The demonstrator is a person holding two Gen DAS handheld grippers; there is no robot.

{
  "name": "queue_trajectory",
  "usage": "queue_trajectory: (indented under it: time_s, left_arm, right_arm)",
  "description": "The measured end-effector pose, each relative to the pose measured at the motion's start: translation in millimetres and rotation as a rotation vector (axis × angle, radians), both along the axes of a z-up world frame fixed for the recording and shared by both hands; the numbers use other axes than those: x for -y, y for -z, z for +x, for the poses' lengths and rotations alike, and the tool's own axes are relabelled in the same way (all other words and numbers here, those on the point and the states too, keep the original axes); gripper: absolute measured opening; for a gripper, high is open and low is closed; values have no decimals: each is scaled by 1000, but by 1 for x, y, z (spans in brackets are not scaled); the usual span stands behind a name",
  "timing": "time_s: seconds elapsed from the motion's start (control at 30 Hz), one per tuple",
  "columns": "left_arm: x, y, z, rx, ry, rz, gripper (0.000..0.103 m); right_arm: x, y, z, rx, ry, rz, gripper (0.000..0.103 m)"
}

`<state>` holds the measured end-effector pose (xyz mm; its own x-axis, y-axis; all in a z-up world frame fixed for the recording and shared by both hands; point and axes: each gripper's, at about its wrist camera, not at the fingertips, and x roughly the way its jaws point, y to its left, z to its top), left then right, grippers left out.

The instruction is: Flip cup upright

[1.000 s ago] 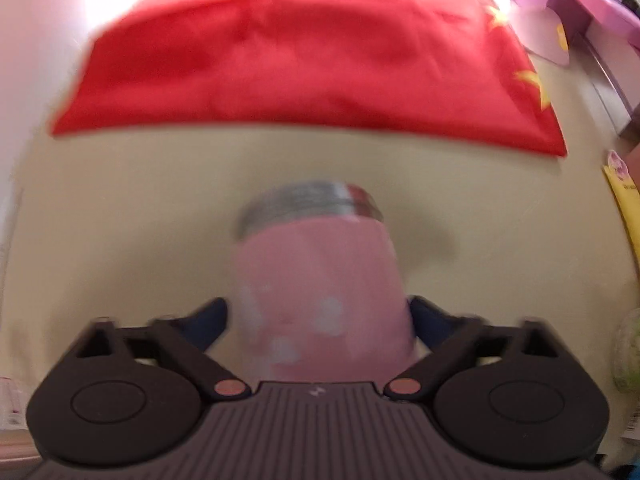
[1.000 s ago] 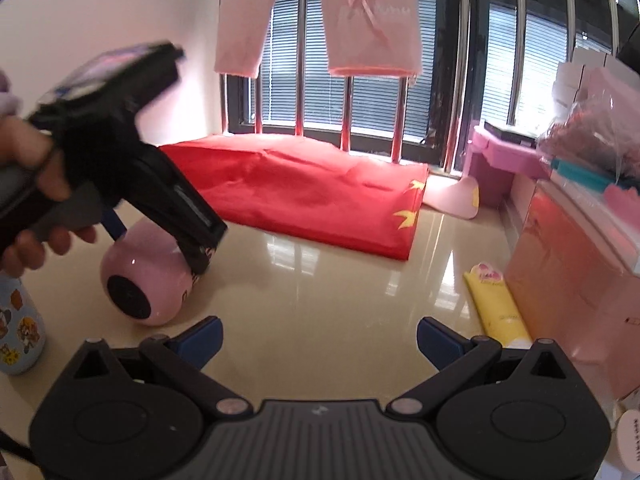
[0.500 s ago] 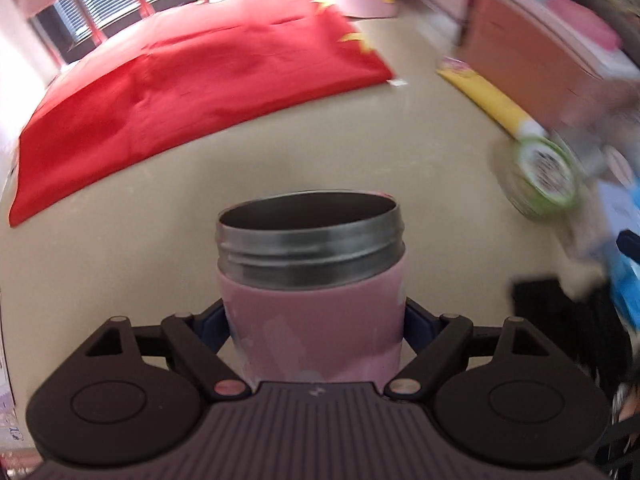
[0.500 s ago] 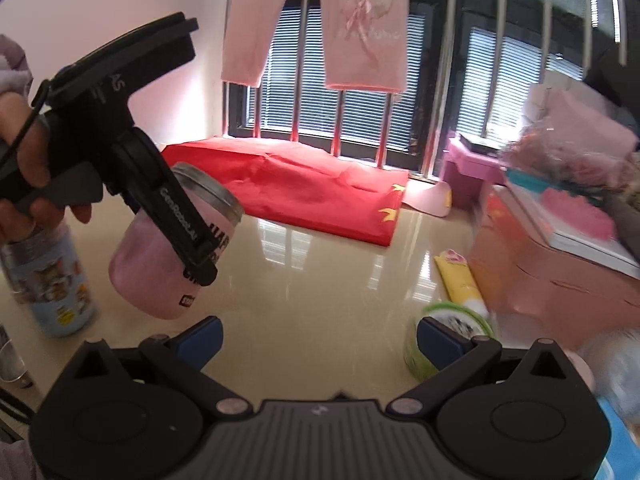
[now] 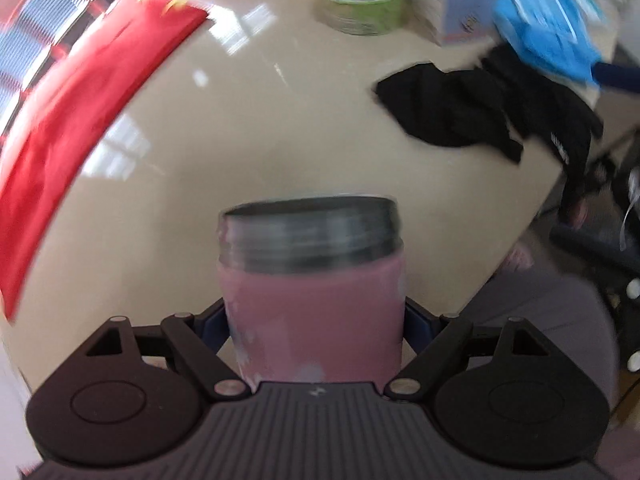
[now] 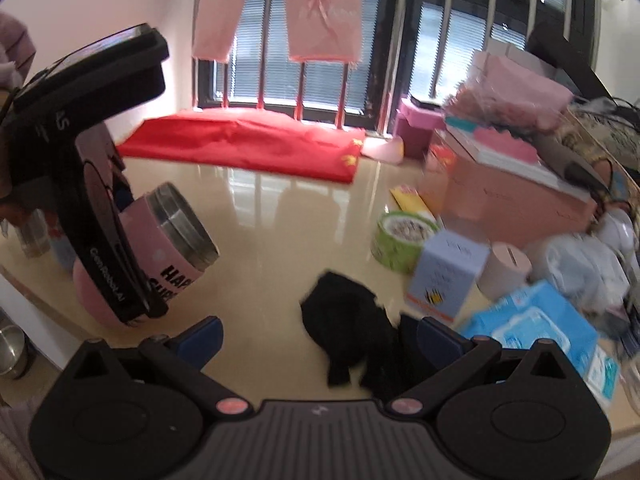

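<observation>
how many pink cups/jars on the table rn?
2. One cup is clamped in the left gripper, tilted above the table. A second cup stands at right beside the box. Clutter may hide more.

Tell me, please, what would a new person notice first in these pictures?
First, the pink cup with its steel rim, gripped by the left gripper and held tilted above the beige table at the left. Next, the red flag spread at the far side under the window, and the black cloth lying just ahead of the open right gripper. Boxes and a green tape roll crowd the right side.
</observation>
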<state>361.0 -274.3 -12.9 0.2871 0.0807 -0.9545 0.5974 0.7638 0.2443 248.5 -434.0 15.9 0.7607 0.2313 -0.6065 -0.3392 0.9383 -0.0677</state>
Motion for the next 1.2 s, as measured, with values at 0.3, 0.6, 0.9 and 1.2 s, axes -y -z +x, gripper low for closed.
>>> queue_trajectory:
  time_s: [0.3,0.6,0.9,1.2]
  left_arm:
    - [0,10,16,-15,-64,-56,87]
    - [-33,-50,-18,138,-89,-244,103]
    - [-134,-98,-118,439,-195,-524,103]
    - [-193,-58,-187,606,-227,-607,103]
  right_arm:
    - [11,17,0,-39,39,7,103]
    - [-2,1,-6,-42,42,18,103]
    - [-50,-25,-24,-66,97,39,103]
    - [-99,-35,-27,-119,190,124,103]
